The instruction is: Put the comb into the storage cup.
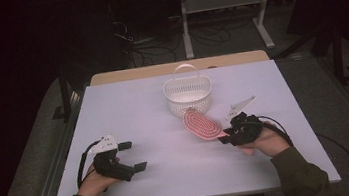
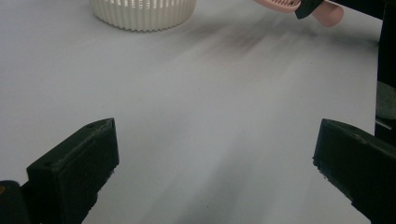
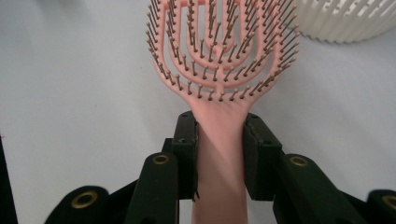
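A pink hairbrush (image 1: 202, 123) with a vented oval head and bristles facing up is held by its handle (image 3: 222, 149) in my right gripper (image 1: 228, 132), whose two black jaws press on both sides of the handle. The brush head (image 3: 219, 42) points toward a white slatted basket (image 1: 188, 94) with a handle, which stands at the table's far middle, just beyond the brush. My left gripper (image 1: 130, 157) rests at the near left of the table with its jaws wide open and only bare table between them (image 2: 215, 163).
The white table (image 1: 129, 113) reaches a wooden edge at the back. Beyond it lie a dark floor, cables and a metal stand. In the left gripper view the basket's wall (image 2: 142, 11) and the brush's handle end (image 2: 327, 11) show at the top.
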### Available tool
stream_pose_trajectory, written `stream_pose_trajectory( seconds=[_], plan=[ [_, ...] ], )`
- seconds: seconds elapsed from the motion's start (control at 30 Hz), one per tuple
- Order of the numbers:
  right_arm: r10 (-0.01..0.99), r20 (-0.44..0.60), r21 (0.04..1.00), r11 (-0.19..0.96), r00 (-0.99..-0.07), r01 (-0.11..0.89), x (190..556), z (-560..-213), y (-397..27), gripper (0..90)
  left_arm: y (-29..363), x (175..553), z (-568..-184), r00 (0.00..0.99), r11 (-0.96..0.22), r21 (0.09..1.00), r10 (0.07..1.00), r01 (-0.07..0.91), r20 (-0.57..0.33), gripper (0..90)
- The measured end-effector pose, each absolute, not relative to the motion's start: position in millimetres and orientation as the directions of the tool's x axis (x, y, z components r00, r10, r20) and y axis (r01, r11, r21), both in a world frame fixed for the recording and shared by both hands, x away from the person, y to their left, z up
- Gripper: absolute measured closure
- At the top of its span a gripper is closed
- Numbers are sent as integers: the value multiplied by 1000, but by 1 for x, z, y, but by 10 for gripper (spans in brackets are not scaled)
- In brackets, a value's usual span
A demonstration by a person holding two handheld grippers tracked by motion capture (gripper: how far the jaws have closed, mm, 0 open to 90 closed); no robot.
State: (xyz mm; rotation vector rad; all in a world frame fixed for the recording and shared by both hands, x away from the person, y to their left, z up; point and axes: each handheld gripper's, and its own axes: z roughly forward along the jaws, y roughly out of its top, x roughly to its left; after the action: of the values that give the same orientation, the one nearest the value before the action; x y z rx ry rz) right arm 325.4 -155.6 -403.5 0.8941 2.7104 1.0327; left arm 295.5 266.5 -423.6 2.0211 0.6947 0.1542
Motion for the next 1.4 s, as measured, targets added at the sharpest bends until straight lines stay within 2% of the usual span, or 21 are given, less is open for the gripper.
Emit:
stream_pose_trajectory(
  seconds=[0.77,1.4],
  plan=[
    [518,69,693,590,-853,414,335,-388,-137,689,250,325,-398,832,-340,857,530,387,-165,2],
    [534,76,715,559,-842,419,342,-378,-131,689,217,343,-382,858,-335,870,484,361,-170,4]
  ],
)
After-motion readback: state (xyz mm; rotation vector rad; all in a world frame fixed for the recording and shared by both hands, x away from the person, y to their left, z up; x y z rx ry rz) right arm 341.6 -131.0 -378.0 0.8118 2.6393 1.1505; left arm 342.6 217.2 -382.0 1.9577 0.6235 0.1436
